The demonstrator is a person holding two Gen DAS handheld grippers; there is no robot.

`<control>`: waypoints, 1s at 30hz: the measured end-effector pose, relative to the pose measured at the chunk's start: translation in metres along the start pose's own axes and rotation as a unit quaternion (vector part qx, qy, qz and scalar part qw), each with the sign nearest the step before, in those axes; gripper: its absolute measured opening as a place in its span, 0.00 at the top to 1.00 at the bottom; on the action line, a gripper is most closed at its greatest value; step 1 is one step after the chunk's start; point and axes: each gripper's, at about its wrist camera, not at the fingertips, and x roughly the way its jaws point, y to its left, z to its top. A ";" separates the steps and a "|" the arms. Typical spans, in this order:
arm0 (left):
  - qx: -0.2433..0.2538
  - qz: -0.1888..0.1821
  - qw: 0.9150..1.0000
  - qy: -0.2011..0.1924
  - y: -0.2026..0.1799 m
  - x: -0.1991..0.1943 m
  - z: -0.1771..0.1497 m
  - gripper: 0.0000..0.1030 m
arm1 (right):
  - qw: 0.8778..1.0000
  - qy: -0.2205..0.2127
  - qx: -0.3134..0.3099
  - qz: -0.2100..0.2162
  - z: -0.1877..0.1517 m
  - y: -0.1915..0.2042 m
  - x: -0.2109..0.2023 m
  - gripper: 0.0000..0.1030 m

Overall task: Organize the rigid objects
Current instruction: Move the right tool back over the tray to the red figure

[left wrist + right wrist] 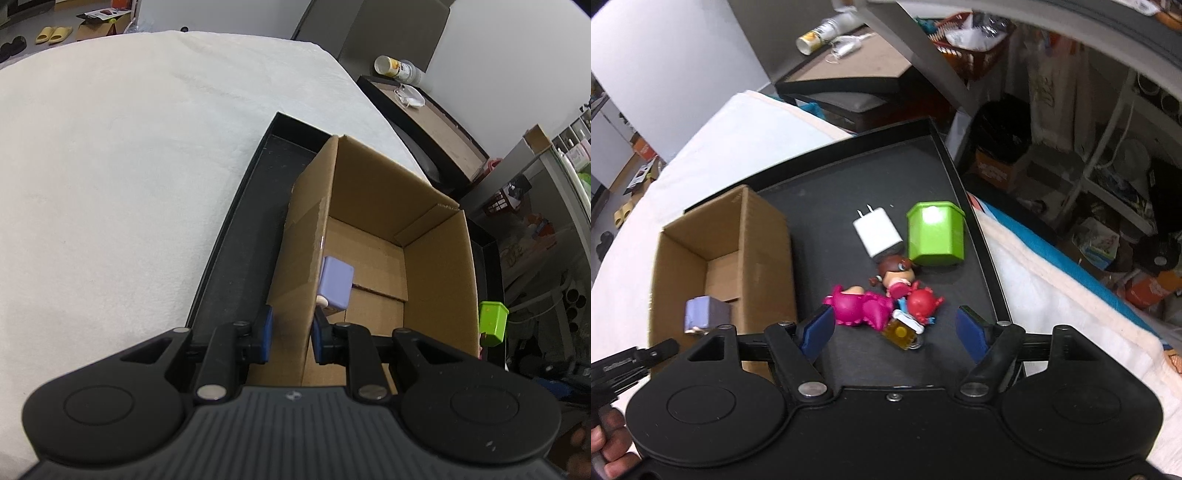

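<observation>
A cardboard box (pixel 436 280) stands open on a black tray (pixel 236 258). My left gripper (pixel 291 336) is shut on the box's left wall, one blue pad on each side. A purple cube (pixel 336 282) lies inside the box by that wall. In the right wrist view my right gripper (pixel 895 330) hangs open above a cluster of toys on the tray (pixel 871 173): a pink figure (pixel 860 308), a red figure (pixel 921 301), a brown-haired doll (pixel 895 271) and an amber trinket (pixel 901 332). Its pads touch none of them. A white charger (pixel 877 232) and a green container (pixel 936 232) lie farther back.
The tray rests on a white cloth (pixel 110 166) over the table. The box (pixel 764 251) stands left of the toys. A dark side table (pixel 436 122) with a can, shelves and clutter lie beyond the table's right edge. A hand (pixel 609 443) shows at the lower left.
</observation>
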 end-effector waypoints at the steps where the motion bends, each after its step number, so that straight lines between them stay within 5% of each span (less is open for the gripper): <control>1: 0.002 0.001 1.000 -0.002 0.000 0.000 0.000 0.81 | 1.000 0.001 0.002 -0.002 0.000 -0.002 0.004 0.31; 19: -0.003 0.010 1.000 0.001 -0.004 0.004 0.003 0.81 | 0.996 0.028 0.088 0.001 0.002 -0.042 0.069 0.32; 30: 0.001 0.020 1.000 0.002 -0.007 0.005 0.002 0.81 | 0.996 0.048 0.081 -0.001 0.004 -0.036 0.087 0.32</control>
